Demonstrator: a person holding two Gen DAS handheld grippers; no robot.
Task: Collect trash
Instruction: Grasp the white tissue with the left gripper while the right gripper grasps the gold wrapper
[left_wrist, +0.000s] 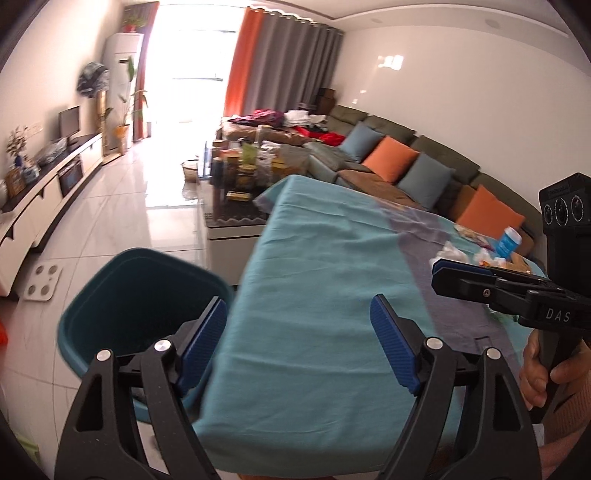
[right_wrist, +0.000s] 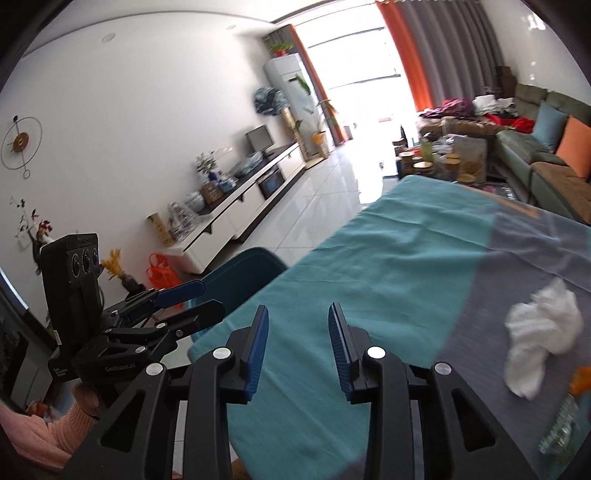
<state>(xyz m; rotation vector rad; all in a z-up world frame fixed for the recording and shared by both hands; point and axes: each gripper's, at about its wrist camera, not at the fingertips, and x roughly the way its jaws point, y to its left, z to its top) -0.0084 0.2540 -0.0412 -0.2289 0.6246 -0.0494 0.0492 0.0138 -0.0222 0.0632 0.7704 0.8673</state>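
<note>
Left gripper (left_wrist: 299, 345): jaws wide apart, empty, above the teal tablecloth (left_wrist: 314, 258) edge.
Right gripper (right_wrist: 298, 347): jaws partly apart, nothing between them, above the same cloth.
Bin (left_wrist: 136, 295): teal, on the floor just beside the table.
Trash: crumpled white tissue (right_wrist: 539, 332) on the grey cloth, right of the right gripper.

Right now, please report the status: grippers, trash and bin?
Left gripper open, empty. Right gripper open, empty. Crumpled white tissue lies on grey cloth; dark teal plastic bin stands beside the table. Nothing in the way.
</note>
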